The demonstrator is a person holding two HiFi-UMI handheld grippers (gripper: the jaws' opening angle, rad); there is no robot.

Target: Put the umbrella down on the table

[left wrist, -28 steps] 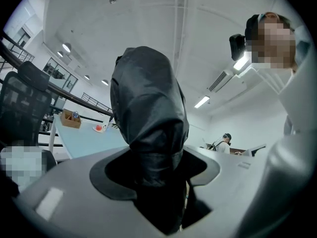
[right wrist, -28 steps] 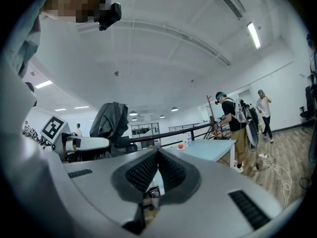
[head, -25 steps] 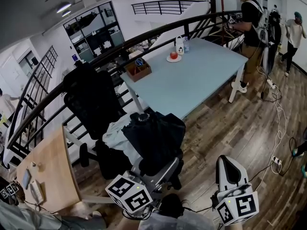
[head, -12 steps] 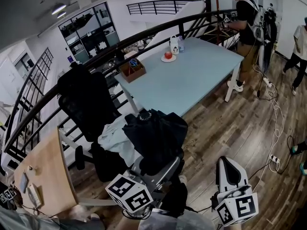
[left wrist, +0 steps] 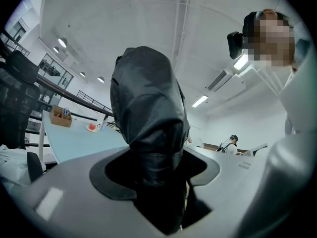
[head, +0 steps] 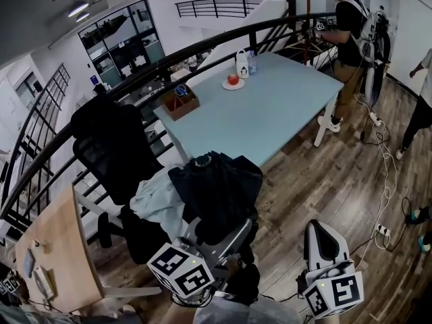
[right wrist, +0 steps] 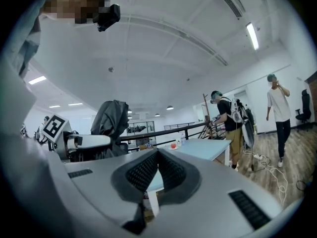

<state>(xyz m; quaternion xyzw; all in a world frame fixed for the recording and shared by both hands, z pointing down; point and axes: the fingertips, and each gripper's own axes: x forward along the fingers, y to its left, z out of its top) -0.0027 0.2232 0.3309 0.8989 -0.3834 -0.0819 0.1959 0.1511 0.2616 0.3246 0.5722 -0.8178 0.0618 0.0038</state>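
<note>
Little has changed over the last second. The head view has swung slightly, so the counter (head: 283, 106) sits a bit fuller in frame. A bystander at the right edge has walked mostly out of view. The left tool (head: 226, 241) is still clamped on the black folded umbrella (head: 216, 191), held up in the air short of the counter's near corner. In the left gripper view the umbrella (left wrist: 148, 118) fills the space between the jaws of the left tool (left wrist: 158, 182).

The task is not done, as the umbrella is not yet over the counter. It probably still needs carrying forward and then lowering.

The right tool (head: 321, 227) hangs low to the right. In the right gripper view the right tool (right wrist: 158, 155) has its tips together and holds nothing.

A box (head: 179, 101), a plate (head: 233, 82) and a bottle (head: 241, 63) sit at the counter's far end, so the near half is bare. A black chair (head: 108, 140) draped with cloth (head: 155, 198) stands close on the left and could snag the umbrella. A person (head: 347, 29) is at the far corner, and cables (head: 388, 160) lie on the floor.
</note>
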